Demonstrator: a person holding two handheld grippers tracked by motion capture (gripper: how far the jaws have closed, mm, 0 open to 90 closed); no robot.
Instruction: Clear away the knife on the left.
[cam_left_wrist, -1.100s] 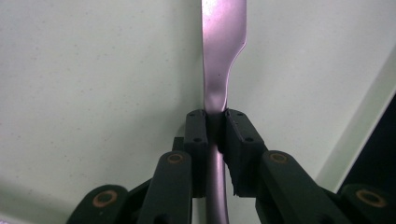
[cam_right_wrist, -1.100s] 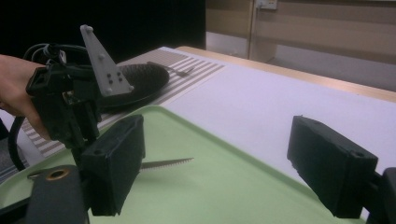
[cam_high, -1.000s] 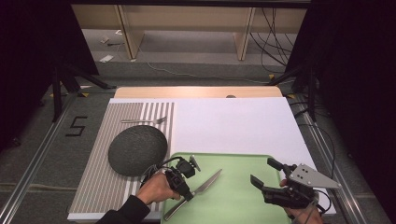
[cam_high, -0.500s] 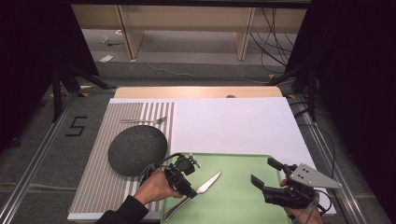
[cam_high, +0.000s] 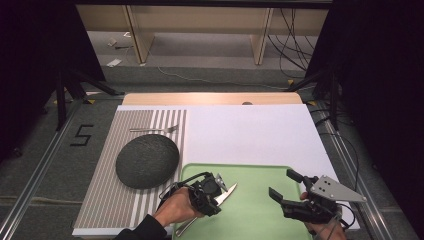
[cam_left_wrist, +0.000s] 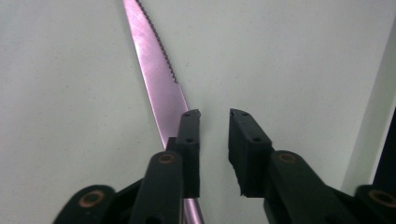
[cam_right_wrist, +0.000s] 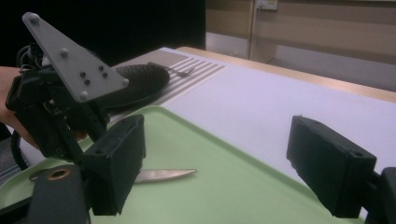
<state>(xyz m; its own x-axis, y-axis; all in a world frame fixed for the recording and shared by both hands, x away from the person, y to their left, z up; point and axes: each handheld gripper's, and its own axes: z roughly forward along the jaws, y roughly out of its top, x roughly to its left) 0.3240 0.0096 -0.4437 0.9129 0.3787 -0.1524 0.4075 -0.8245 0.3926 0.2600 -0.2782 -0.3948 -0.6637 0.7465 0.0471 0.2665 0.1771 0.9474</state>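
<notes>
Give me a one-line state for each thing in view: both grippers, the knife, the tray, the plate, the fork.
Left gripper: jaws just closing, narrow gap, knife beside one jaw, not gripped.
Right gripper: open wide, empty, over the tray.
Serrated steel knife: lying flat on the tray.
Light green plastic tray: flat on the table.
Dark grey round plate: upside down on the striped mat.
Metal fork: lying on the mat beyond the plate.

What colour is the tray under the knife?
Light green; the tray under the knife shows best in the high view.

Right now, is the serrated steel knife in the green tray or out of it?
In: the knife lies flat on the tray.
</notes>
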